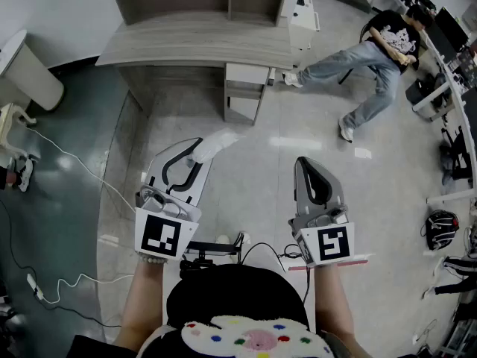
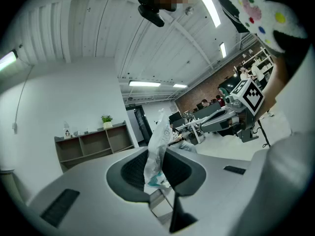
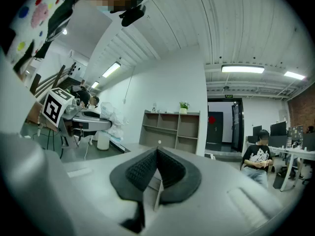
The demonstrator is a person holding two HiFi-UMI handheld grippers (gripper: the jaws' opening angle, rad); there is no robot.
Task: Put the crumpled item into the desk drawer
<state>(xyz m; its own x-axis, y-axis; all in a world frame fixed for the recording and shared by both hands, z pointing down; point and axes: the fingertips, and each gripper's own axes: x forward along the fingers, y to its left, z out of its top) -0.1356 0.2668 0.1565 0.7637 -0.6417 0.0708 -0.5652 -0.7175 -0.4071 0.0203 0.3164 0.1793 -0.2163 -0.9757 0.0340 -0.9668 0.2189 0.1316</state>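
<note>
1. Pale floor tiles lie between you and the desk [image 1: 194, 43]. Its drawer [image 1: 246, 74] sits under the right end, well apart from both grippers.
2. Your left gripper [image 1: 198, 146] is clamped on the item [image 1: 218, 141], a crumpled white wrapper. The pads pinch its lower part, and the rest sticks out past the jaw tips toward the desk.
3. Your right gripper [image 1: 302, 162] has its jaws together with nothing between them.
4. The step in hand is, by judgement, carrying the item to the drawer. Hold the clamp firm and the left gripper level, because the wrapper is thin and gripped at one end only, so it may slip or flop.
5. Reserve the right gripper for the drawer front. From here you cannot tell whether the drawer is open, so check it on approach.
6. Release only once the item is inside the drawer.
7. Writing: the item [image 2: 158, 146] bears teal print near the pads, too blurred to read. The marker cubes carry square patterns and no letters. No brand is legible.
</note>
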